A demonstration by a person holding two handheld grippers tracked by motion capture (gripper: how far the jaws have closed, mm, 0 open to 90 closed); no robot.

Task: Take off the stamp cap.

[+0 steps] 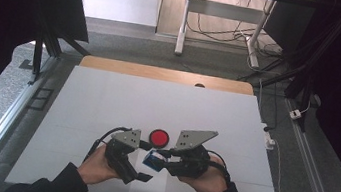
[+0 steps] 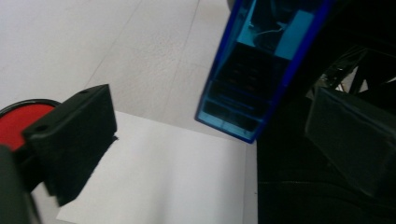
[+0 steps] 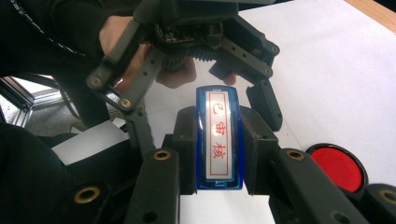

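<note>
Between the right gripper's point(image 3: 218, 154) jaws, a blue stamp point(image 3: 218, 140), seemingly level.

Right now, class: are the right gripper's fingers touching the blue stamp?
Touching: the right gripper view shows the right gripper with both fingers pressed against the blue stamp's sides.

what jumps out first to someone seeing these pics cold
The blue stamp stands out first, clamped between the jaws of the right hand-held gripper, its label showing red characters. Next is the round red ink pad on the white table cover, just beyond both grippers. The left hand-held gripper is open beside the stamp.
</note>
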